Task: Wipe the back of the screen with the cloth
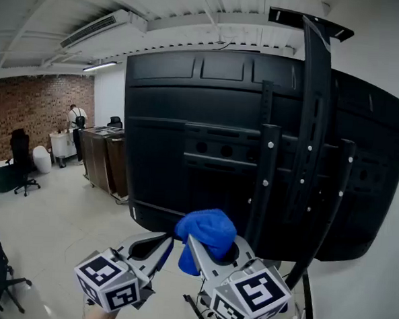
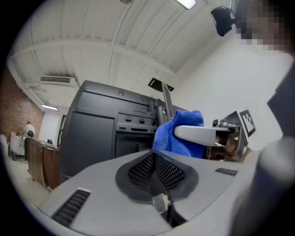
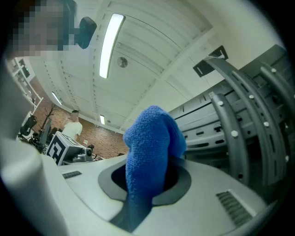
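Cloth [image 1: 206,229] was clamped in the right gripper [image 1: 209,244] at the screen's [image 1: 188,121] lower edge, left gripper [image 1: 166,244] closed on nothing; wiping seemingly barely started, most of the back left.

Right gripper view, centre: the blue fleecy cloth [image 3: 150,152] fills the gap of the right gripper [image 3: 148,177] and covers the inner faces of both jaws.

Head view, lower centre: the same cloth hides a stretch of the bottom edge of the large black plastic screen back [image 1: 187,141].

Head view, bottom edge: the black metal stand [image 1: 312,129] is cut off below. The left hand [image 1: 100,315] shows only as a sliver.

Head view, middle left: a person in a white top [image 1: 75,117] is too small to tell the activity.
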{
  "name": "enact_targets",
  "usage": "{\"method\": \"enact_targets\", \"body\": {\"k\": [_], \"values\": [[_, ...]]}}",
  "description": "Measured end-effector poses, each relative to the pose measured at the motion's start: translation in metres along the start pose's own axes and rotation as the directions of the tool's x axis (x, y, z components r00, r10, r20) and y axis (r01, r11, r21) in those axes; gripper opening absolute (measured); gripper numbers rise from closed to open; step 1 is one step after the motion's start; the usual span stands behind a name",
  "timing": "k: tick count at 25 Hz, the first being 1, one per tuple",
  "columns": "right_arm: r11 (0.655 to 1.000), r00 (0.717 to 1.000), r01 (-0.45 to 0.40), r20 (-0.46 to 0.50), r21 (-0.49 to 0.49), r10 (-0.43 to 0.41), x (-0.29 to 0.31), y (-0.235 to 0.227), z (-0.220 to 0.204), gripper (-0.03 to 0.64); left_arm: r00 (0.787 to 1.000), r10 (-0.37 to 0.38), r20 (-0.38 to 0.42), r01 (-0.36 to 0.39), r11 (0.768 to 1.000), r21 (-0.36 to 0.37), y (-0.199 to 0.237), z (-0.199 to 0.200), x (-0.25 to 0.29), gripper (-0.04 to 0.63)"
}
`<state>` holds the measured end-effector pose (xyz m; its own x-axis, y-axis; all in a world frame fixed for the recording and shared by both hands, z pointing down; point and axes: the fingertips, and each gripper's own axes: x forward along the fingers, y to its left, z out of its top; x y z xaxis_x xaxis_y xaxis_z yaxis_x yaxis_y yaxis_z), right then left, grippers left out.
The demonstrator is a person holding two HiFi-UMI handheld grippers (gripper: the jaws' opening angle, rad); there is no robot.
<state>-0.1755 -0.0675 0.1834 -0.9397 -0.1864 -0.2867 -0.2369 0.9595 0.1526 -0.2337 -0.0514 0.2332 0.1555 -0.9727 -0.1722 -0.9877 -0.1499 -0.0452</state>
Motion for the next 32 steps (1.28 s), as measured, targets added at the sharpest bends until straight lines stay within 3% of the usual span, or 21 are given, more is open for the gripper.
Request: {"method": "enact_targets", "body": {"k": [7, 13, 16, 20, 24, 28, 32], "values": [[0.989, 0.988, -0.144, 0.047, -0.036, 0.146, 0.092, 0.006, 0.031, 0.065, 0.995, 0.086, 0.054, -0.086, 0.996, 0.006, 0.073, 0.035, 0.000, 0.008], [0.945, 0.942, -0.323, 0.077, -0.042, 0.326, 0.182, 0.019, 0.076, 0.065, 0.980, 0.177, 0.092, -0.183, 0.982, 0.054, 0.132, 0.093, 0.014, 0.008], [0.927, 0.923, -0.375, 0.081, -0.030, 0.376, 0.222, 0.019, 0.101, 0.064, 0.970, 0.217, 0.106, -0.228, 0.968, 0.107, 0.155, 0.130, 0.021, 0.006], [0.921, 0.918, -0.387, 0.074, -0.037, 0.389, 0.277, 0.009, 0.125, 0.064, 0.961, 0.249, 0.118, -0.265, 0.953, 0.149, 0.189, 0.169, 0.026, 0.008], [0.941, 0.938, -0.334, 0.082, -0.057, 0.338, 0.337, -0.013, 0.147, 0.065, 0.961, 0.249, 0.123, -0.271, 0.938, 0.216, 0.224, 0.200, 0.044, 0.006], [0.954, 0.955, -0.283, 0.059, -0.102, 0.289, 0.395, -0.026, 0.160, 0.064, 0.970, 0.203, 0.131, -0.228, 0.950, 0.216, 0.266, 0.224, 0.067, 0.008], [0.974, 0.973, -0.214, 0.069, -0.079, 0.219, 0.445, -0.038, 0.175, 0.065, 0.969, 0.169, 0.183, -0.204, 0.960, 0.193, 0.316, 0.255, 0.080, 0.008]]}}
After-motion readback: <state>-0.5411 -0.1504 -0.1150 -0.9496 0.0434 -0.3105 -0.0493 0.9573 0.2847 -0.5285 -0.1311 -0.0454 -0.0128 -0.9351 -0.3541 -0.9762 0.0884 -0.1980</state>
